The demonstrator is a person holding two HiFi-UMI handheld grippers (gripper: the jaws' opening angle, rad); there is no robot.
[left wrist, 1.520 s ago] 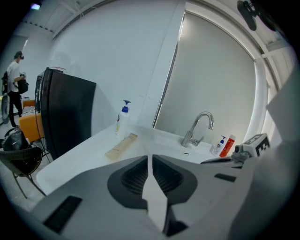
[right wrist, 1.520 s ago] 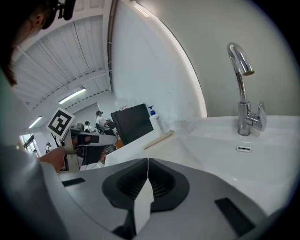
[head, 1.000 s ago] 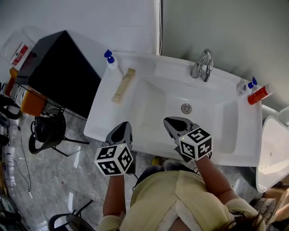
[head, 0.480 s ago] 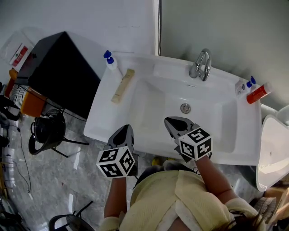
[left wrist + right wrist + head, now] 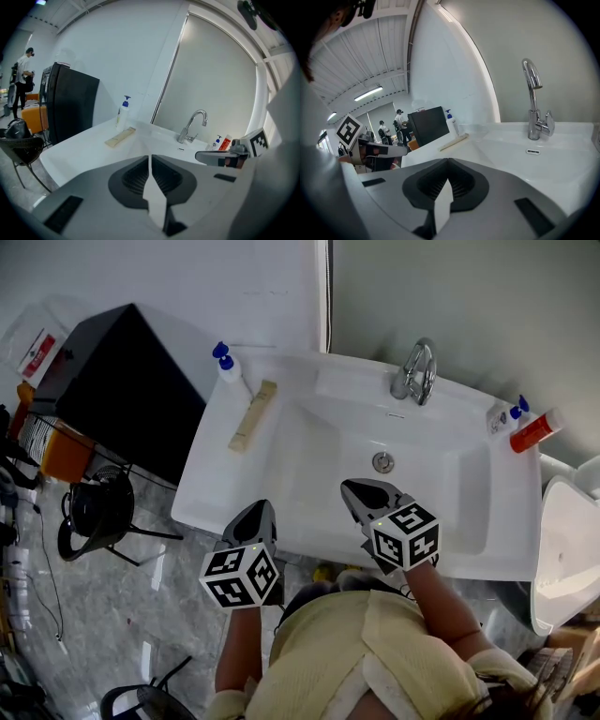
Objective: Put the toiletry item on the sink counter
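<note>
1. The white fixture (image 5: 565,549) is cut off by the head view's right edge.
2. Print on the red tube (image 5: 536,430) is too small to read.
3. Distant people (image 5: 399,124) are too small to make out.

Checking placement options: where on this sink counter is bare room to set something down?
Bare: the left ledge from the tan strip forward to the front edge, and the right ledge forward of the red tube. Crowded: the back-left corner with the pump bottle, and the back-right, where a small bottle stands beside the tube.
</note>
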